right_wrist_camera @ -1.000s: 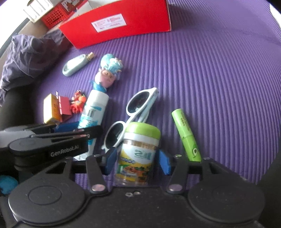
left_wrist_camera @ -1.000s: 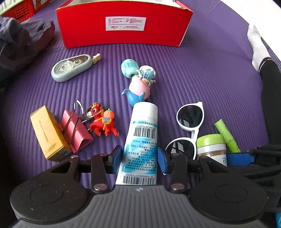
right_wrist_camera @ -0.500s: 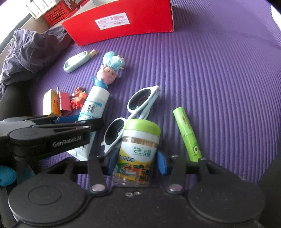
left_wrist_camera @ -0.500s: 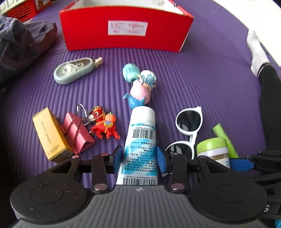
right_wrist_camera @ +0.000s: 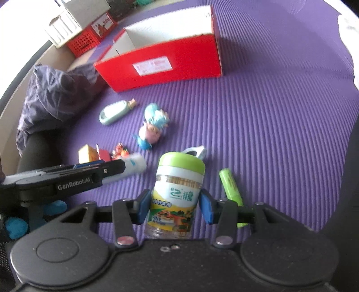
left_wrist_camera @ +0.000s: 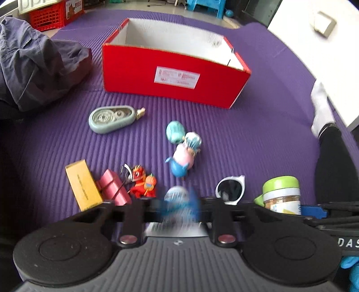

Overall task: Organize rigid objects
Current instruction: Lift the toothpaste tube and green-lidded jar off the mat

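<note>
Ribbed purple mat [right_wrist_camera: 269,112], round green-lidded jar [right_wrist_camera: 177,193], red cardboard box [left_wrist_camera: 170,76]

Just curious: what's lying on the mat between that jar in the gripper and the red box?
In the right wrist view, white sunglasses behind the jar, then bare purple mat up to the red box.

Ribbed purple floor mat [left_wrist_camera: 269,125] covering the floor, daylight falling on it. Red plastic crate [left_wrist_camera: 48,15] standing at 11 o'clock beyond the mat. Blue plastic chair [left_wrist_camera: 202,5] standing at 12 o'clock. White furniture panel [left_wrist_camera: 323,42] occupying 2 o'clock. Dark crumpled garment [left_wrist_camera: 33,65] lying at 10 o'clock.
</note>
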A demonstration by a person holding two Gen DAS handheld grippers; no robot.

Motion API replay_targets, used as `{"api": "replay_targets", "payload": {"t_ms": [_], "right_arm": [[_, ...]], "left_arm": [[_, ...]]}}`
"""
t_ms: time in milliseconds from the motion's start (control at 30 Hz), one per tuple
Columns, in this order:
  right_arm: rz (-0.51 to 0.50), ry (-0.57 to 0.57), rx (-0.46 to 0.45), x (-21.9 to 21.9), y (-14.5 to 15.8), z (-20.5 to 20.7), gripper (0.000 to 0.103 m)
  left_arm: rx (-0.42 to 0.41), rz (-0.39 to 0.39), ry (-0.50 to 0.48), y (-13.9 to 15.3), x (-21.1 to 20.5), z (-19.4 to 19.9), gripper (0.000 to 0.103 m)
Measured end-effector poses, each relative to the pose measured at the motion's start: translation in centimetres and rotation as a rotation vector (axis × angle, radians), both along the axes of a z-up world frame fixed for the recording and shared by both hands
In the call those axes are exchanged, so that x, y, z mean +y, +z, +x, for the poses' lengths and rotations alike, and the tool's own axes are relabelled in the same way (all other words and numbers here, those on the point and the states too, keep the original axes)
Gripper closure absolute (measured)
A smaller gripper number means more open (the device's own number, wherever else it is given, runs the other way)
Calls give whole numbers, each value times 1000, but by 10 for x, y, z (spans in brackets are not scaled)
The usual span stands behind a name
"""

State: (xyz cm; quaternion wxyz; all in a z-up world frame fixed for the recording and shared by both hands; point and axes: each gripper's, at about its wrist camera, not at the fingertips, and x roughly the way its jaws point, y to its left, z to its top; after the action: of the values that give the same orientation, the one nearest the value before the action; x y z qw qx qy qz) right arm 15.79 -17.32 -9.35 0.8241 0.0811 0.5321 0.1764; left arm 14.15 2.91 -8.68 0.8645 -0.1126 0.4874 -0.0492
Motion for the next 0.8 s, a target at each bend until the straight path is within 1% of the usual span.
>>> {"api": "replay_targets", "payload": {"t_ms": [67,133,200,300,433,467,500,533,567,600,800], "right_arm": [[3,4,-12,1,7,4,58],[-4,9,-27,2,11,8,58],[-1,4,-28,1,13,11,58],[2,-2,-20,-2,11,11,58],[1,-7,2,-1,4,9,58],[3,-6,6,-1,3,8,58],[5,-4,9,-1,2,8,58],[5,-3,10,-1,1,7,58],[5,-1,10,0,1,7,58],[6,0,10,0,1,6,58],[10,-4,16,0,-1,5,58]], "left_arm": [[-10,5,-1,4,2,4,86],[3,23,-3,3,5,8,86],[18,2,-16,-1,9,10,86],[52,10,-37,-8,8,8,86],[142,14,-79,-26,2,4,86],[164,18,-85,-31,1,4,79],[183,22,-82,-35,1,4,67],[203,36,-81,-40,0,5,60],[218,51,-86,-43,-2,6,45],[224,62,-94,-46,-4,5,40],[207,148,-136,-52,-16,9,41]]}}
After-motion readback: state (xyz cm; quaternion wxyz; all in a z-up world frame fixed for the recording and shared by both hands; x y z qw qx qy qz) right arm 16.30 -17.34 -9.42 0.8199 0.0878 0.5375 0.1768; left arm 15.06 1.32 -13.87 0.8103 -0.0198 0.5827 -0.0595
